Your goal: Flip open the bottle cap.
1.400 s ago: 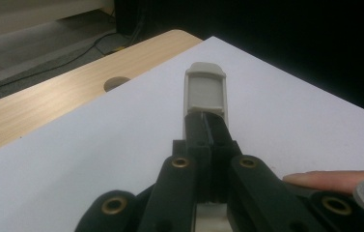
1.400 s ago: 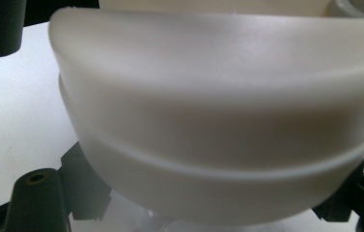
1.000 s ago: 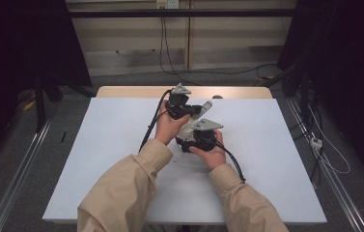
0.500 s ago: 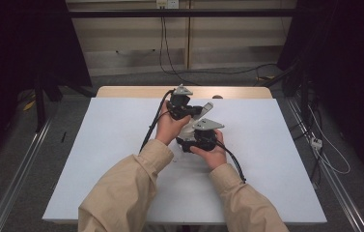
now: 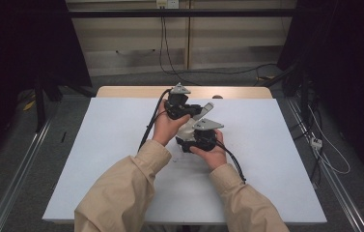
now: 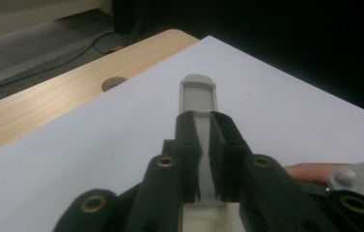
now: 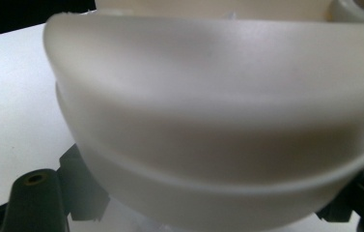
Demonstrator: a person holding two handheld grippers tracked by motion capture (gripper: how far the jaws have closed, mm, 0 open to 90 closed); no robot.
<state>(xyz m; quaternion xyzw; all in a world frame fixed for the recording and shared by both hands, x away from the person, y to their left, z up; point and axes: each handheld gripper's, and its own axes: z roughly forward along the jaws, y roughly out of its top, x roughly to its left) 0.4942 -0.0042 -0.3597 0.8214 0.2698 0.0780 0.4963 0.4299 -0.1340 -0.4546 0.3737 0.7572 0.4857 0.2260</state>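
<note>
From the high view the pale grey plastic scoop-like piece (image 5: 196,122) hangs above the white desk (image 5: 97,145) between both grippers; the left gripper view shows the left gripper (image 6: 203,145) fingers pinching its long handle, which runs straight ahead, while the right gripper view puts its rounded body (image 7: 218,121) against the right gripper's fingers (image 7: 80,193), their grip impossible to tell.

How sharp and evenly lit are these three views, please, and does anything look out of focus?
High view: sharp, the white table evenly lit, dark surroundings. Left gripper view: the grey handle between the left gripper jaws is fairly sharp, background black. Right gripper view: the pale plastic body sits very close, soft and blurred, with a mild sheen.
</note>
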